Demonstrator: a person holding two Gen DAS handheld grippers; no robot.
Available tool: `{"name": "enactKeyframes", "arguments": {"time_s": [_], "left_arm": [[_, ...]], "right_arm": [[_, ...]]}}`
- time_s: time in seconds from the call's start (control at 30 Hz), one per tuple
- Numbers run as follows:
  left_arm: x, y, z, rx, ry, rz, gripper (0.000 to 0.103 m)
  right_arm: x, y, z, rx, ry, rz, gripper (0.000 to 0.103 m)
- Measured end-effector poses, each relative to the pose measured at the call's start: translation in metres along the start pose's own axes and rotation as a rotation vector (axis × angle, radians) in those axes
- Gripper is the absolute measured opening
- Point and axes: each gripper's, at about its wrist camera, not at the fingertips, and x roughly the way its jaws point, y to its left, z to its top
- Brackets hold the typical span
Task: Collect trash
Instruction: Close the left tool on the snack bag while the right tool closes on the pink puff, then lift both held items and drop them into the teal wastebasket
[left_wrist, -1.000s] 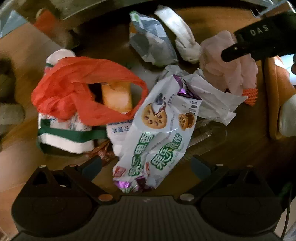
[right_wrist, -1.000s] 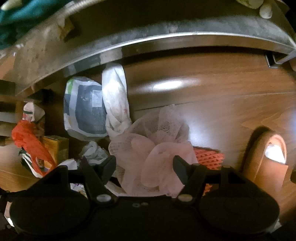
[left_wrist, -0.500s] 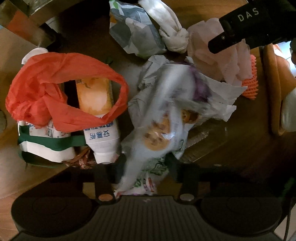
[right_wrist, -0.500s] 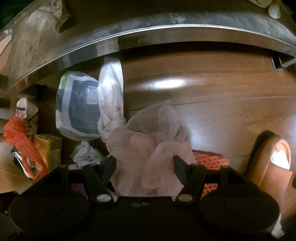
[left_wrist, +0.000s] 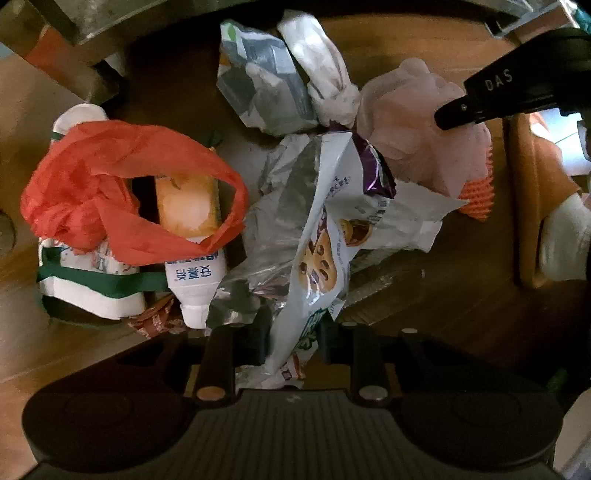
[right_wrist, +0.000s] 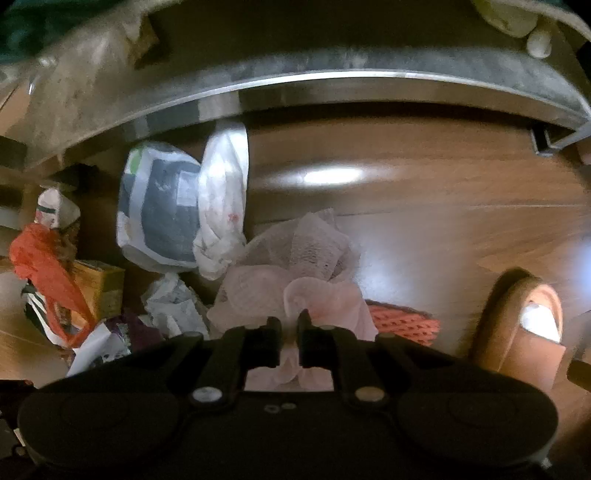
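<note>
Trash pile: loose litter lies on a wooden floor (right_wrist: 424, 206) under a metal-edged frame; no bin or collecting bag shows in either view.
Left claw (left_wrist: 291, 334): closed on the lower end of a snack wrapper (left_wrist: 317, 236); the wrapper stands up from the pile, its foil inside facing left.
Right claw (right_wrist: 289, 330): closed on a fold of pink mesh cloth (right_wrist: 295, 273); the rest of the cloth rests on the floor, touching an orange net (right_wrist: 402, 323).
Risk, wrapper slip: the film is glossy and only its end is pinched. A fast lift may pull it free.
Risk, wrapper snag: crumpled paper (left_wrist: 399, 218) and clear film lie against the wrapper. They may drag along and drop off partway.
Risk, cloth tear or slip: the grip holds a thin fold only. The open weave may stretch, then slide out.
Risk, cloth carry-along: the orange net and a knotted white bag (right_wrist: 221, 214) touch the cloth. Either may be dragged across the floor.
Risk, claw collision: both claws work close together over one pile. Crossing paths may knock one load loose.
Risk, nearby items: a red plastic bag (left_wrist: 110, 192) covers a carton (left_wrist: 188, 203) and a bottle (left_wrist: 195, 280) just left of the wrapper. A sideways swing may tip them.
Risk, foot: a slippered foot (right_wrist: 524, 325) stands near the right claw and may obstruct its path.
</note>
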Motion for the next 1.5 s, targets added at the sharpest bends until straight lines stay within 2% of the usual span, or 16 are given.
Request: {"name": "enactKeyframes", "arguments": {"time_s": [0.1, 0.37, 0.5, 0.73, 0.93, 1.2, 1.37, 1.5], "left_arm": [[-0.015, 0.001, 0.000, -0.030, -0.006, 0.004, 0.017], [-0.071, -0.012, -0.009, -0.094, -0.055, 0.040, 0.016], [-0.107, -0.014, -0.021, -0.163, -0.100, 0.037, 0.016], [-0.189, -0.027, -0.053, -0.279, -0.241, -0.004, 0.016], [-0.259, -0.051, -0.096, -0.329, -0.409, -0.023, 0.016], [-0.341, -0.070, -0.131, -0.379, -0.611, -0.036, 0.017], [-0.394, -0.069, -0.138, -0.403, -0.740, -0.034, 0.017], [-0.440, -0.066, -0.135, -0.404, -0.837, -0.023, 0.017]], "right_arm": [[-0.019, 0.002, -0.003, 0.004, -0.018, 0.001, 0.007], [-0.087, 0.011, -0.020, -0.007, -0.093, 0.022, 0.006], [-0.128, 0.017, -0.032, -0.029, -0.142, 0.048, 0.006], [-0.219, 0.021, -0.070, -0.120, -0.283, 0.120, 0.006], [-0.299, 0.026, -0.115, -0.201, -0.441, 0.173, 0.006], [-0.385, 0.023, -0.157, -0.275, -0.647, 0.214, 0.006], [-0.440, 0.026, -0.160, -0.323, -0.789, 0.224, 0.006], [-0.485, 0.032, -0.148, -0.365, -0.899, 0.231, 0.006]]}}
